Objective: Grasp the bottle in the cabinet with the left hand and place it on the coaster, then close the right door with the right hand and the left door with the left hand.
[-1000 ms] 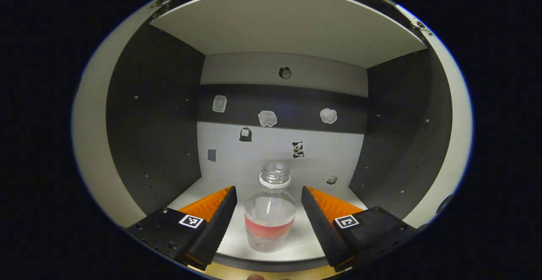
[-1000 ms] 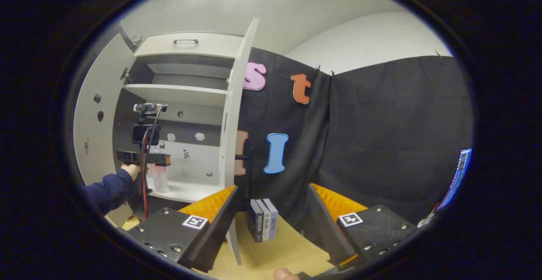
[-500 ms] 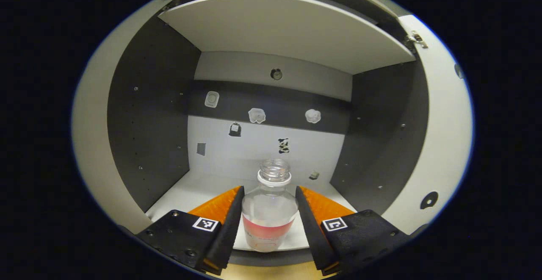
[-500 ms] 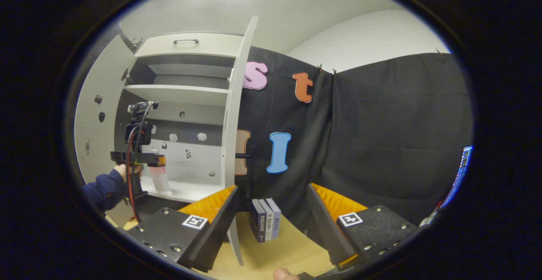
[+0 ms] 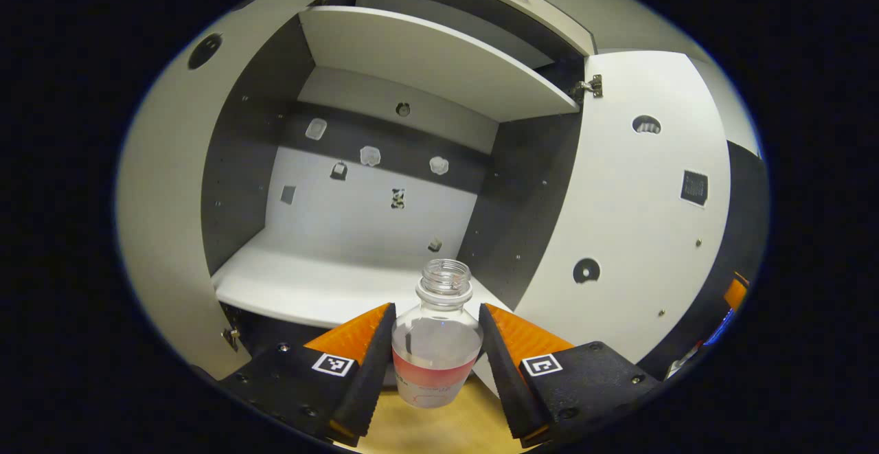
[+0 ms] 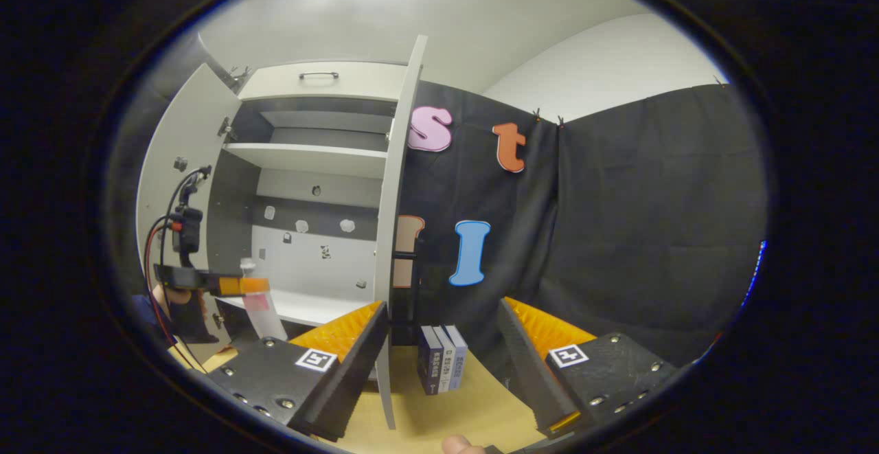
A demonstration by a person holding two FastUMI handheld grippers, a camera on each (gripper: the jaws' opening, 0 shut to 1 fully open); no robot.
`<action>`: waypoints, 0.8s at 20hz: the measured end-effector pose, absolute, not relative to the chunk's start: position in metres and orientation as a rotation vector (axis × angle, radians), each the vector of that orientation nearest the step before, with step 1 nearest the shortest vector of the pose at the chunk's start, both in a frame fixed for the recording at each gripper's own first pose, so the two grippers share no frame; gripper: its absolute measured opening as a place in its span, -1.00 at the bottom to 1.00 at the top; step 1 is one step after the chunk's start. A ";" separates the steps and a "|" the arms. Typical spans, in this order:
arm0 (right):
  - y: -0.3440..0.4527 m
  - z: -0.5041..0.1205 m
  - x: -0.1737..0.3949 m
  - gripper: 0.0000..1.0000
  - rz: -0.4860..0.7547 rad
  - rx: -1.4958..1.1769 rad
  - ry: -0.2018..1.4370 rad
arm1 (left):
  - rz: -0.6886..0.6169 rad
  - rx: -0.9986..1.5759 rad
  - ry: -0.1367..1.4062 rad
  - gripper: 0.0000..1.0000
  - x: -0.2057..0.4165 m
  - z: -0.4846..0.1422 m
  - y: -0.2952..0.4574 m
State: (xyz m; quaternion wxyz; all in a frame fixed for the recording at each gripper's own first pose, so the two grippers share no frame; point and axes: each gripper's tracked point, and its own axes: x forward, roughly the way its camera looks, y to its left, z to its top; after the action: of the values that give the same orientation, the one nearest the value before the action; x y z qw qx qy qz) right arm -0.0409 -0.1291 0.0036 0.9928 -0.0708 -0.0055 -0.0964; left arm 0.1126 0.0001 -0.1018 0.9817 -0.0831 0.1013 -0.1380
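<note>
The bottle (image 5: 437, 344) is held upright between the closed fingers of the left gripper (image 5: 435, 354), clear of the cabinet shelf (image 5: 309, 289), above the worktop (image 5: 439, 430); the right gripper (image 6: 439, 351) is open.

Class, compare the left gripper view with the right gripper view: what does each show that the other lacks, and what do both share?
Left gripper view alone: the left gripper close up, fingers pressing the clear plastic bottle with a red label.

Right gripper view alone: the open right gripper and upright blue and grey books on the tan wooden table.

Both: the open white cabinet, the bottle, the left gripper.
</note>
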 end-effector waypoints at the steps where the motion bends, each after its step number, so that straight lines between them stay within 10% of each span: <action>1: -0.129 0.004 -0.039 0.87 -0.185 -0.144 -0.015 | -0.272 -0.172 0.224 0.48 0.102 -0.117 0.003; 16: -0.135 0.011 -0.023 0.93 -0.120 -0.163 -0.044 | -0.138 -0.250 0.478 0.52 -0.014 -0.322 0.040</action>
State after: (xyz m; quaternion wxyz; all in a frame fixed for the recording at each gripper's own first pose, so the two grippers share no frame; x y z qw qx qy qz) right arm -0.0235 -0.1347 0.0112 0.9947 -0.0812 -0.0221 -0.0597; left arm -0.0141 0.0398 -0.3218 0.9615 -0.1233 0.2361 -0.0680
